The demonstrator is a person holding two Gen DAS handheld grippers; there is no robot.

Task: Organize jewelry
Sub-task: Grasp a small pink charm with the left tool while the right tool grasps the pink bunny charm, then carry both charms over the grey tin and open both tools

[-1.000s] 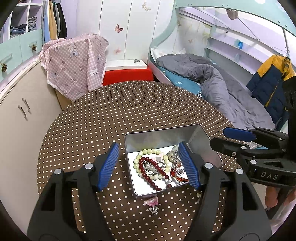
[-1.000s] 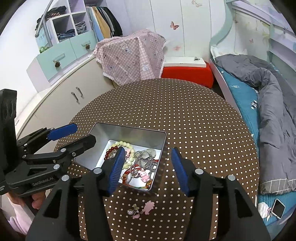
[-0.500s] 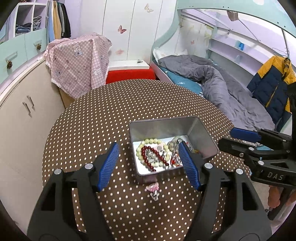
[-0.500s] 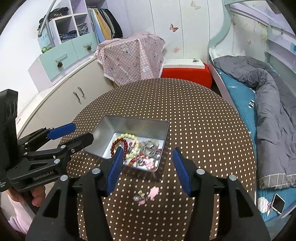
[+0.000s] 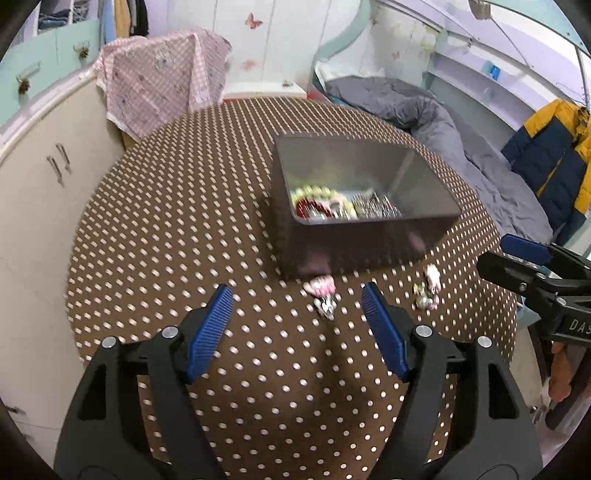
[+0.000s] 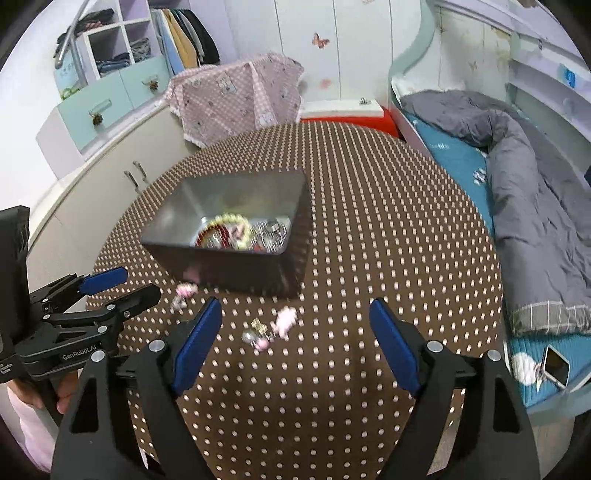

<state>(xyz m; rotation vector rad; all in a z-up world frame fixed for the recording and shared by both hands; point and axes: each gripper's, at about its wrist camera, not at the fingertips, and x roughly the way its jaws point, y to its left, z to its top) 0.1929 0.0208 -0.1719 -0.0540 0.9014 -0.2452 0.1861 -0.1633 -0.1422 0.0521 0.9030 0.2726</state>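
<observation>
On the brown polka-dotted surface (image 5: 184,229), two small pink-and-metal charms (image 5: 322,293) (image 6: 271,328) look light, slippery, fiddly; both grippers' (image 5: 297,310) (image 6: 295,325) fingers are spreading, nothing between; pinch each charm's pink body.

This is a bedroom in a home. A bed (image 6: 461,155) with a rumpled grey duvet (image 6: 532,206) stands beside a round table (image 6: 369,206) in a brown polka-dot cloth, and butterfly stickers (image 6: 320,40) dot the white wardrobe doors. Clothes hang in an open closet (image 6: 184,33), and a jacket (image 5: 554,158) hangs by the wall shelves.
</observation>
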